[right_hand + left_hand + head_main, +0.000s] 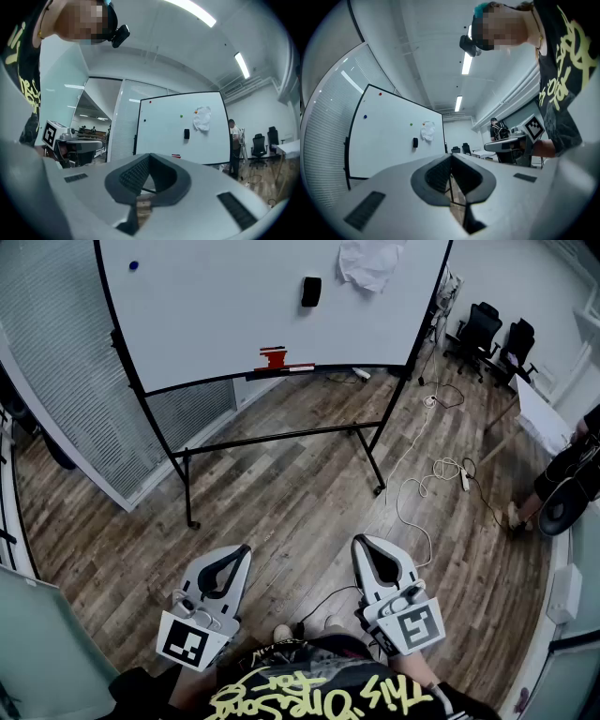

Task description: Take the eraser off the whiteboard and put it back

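A black eraser [310, 291] sticks to the whiteboard [216, 306] across the room, right of its middle. It also shows small in the left gripper view as the eraser [415, 142] and in the right gripper view as the eraser [186, 134]. My left gripper [247, 548] and right gripper [358, 541] are held low in front of the person's body, side by side and far from the board. Both point at it roughly level. The left gripper [451, 155] has its tips together with nothing between them. The right gripper [150, 154] is likewise shut and empty.
A crumpled white sheet [370, 261] hangs on the board, right of the eraser. A red item [274, 358] lies on the board's tray. The board's wheeled stand [281, 437] rests on wood floor. Cables [441, 474], office chairs [487, 334] and a person [572, 474] are at right.
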Demonstrator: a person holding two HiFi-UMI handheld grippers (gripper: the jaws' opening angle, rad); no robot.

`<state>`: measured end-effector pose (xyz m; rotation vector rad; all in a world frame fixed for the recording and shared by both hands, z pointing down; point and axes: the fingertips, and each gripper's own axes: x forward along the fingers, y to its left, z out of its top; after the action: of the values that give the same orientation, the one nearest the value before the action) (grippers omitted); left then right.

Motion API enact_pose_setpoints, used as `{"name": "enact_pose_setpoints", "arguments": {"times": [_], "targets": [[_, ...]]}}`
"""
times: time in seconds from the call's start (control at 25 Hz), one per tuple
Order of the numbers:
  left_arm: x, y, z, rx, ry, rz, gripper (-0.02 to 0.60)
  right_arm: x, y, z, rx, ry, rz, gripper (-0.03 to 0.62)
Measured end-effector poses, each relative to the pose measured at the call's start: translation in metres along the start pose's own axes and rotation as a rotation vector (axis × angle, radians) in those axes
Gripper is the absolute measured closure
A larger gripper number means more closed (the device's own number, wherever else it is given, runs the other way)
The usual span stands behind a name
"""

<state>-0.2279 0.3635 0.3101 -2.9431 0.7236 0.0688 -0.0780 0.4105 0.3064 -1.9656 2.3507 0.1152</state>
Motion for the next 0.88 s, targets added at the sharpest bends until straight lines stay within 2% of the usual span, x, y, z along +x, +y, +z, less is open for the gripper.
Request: {"name": "enact_pose_setpoints", "arguments": {"times": [0.32,0.6,0.8,0.88], "targets": [[-0.007,-0.002,0.000,-0.002,-0.003,0.005,0.574,-0.005,0.007,0.001,0.003,0.002,0.003,0.586],[-0.010,-0.002,0.002,0.006,-0.005,0.007,0.574,-0.011,0.007,-0.010,0.004,0.060,0.001,0.586],[-0.019,-0.001,0.005,0.025,-0.024,-0.006,0.574,-0.008,0.016,0.004,0.012,0.002,0.009,0.585],[-0.021,0.000,0.001,0.002,-0.007,0.000,0.574,-0.008,0.017,0.004,0.027,0.000,0.002,0.585]]}}
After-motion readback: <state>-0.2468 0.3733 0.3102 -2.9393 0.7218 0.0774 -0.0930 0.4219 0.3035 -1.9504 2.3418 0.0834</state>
